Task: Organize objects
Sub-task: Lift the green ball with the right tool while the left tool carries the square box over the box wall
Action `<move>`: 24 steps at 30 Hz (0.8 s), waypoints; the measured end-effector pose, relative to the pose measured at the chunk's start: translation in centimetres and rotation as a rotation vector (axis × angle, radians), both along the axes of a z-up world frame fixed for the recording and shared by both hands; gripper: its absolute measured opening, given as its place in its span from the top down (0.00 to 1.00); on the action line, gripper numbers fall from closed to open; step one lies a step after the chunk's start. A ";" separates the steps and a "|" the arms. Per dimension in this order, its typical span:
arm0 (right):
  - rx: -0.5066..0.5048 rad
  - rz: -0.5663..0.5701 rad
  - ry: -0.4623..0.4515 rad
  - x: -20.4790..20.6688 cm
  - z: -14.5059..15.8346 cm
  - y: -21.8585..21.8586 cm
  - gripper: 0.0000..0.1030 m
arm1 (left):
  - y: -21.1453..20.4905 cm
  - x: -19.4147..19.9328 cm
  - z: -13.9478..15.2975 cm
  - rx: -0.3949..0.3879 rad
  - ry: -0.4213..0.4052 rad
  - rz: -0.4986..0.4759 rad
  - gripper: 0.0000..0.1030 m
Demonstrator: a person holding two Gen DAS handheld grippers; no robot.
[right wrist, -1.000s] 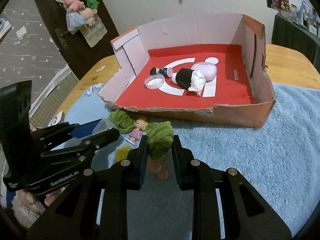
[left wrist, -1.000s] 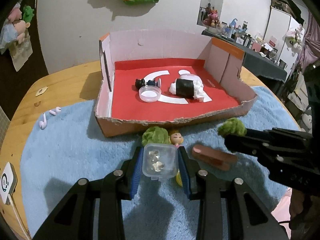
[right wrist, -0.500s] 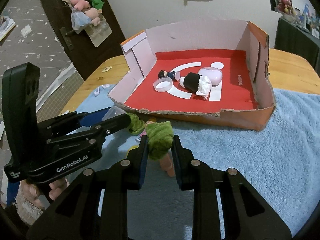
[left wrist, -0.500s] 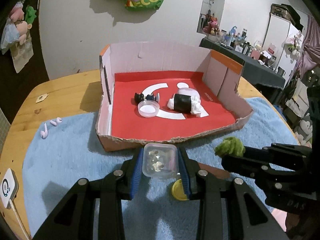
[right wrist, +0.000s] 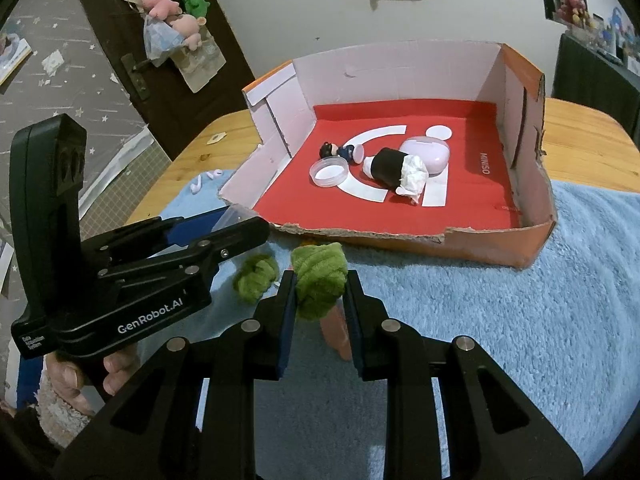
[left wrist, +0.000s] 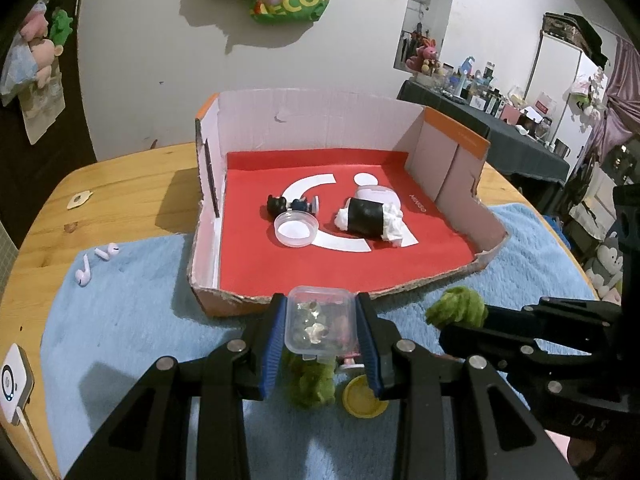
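Clear plastic container (left wrist: 320,322): small lidded tub with shiny bits inside, clamped between the blue pads of the left gripper (left wrist: 322,334), fingers closed narrow on its two side walls, held above the blue fleece mat (left wrist: 132,320). Left wrist view: cardboard tray (left wrist: 456,152) with red floor lies just ahead of the fingertips; a loose green yarn ball (left wrist: 312,384) and a yellow cap (left wrist: 362,402) lie below the fingers. In the tray: round clear lid (left wrist: 296,232), small dark figurine (left wrist: 288,205), black-and-white roll (left wrist: 370,220). Right wrist view: right gripper (right wrist: 319,294) holds a second green yarn ball, the held yarn ball (right wrist: 318,284), pinched between its fingers, with a pinkish piece (right wrist: 336,330) on the mat beneath them; tray front edge ahead and slightly right. Handling note, judged: carry each item over the torn front wall with clearance, lower onto bare red floor beside the roll, not on it. Keep the container level so nothing shifts. Open only once it rests. Keep the two grippers well apart on entry.
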State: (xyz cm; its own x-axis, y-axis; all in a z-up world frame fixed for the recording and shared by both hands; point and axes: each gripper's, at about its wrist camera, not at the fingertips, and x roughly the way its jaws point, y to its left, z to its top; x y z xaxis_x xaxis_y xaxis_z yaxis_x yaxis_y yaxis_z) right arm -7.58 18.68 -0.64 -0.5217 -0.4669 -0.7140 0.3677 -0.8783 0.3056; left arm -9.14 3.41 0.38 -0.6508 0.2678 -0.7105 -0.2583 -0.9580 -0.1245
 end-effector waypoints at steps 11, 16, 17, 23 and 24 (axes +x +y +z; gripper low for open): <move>-0.017 -0.012 -0.008 -1.1 0.1 0.4 0.78 | 0.4 -0.8 0.1 0.004 -0.005 -0.007 0.65; -0.024 -0.014 -0.009 -1.9 0.2 0.6 0.79 | 0.8 -1.6 0.2 0.000 -0.005 -0.008 0.65; -0.024 -0.015 -0.008 -2.0 0.2 0.6 0.79 | 0.7 -1.5 0.2 0.000 -0.005 -0.007 0.65; -0.033 -0.017 -0.005 -2.9 0.4 0.8 0.79 | 1.2 -2.4 0.4 -0.004 -0.006 -0.007 0.65; -0.035 -0.017 -0.004 -3.0 0.5 0.9 0.79 | 1.3 -2.6 0.4 -0.005 -0.006 -0.007 0.65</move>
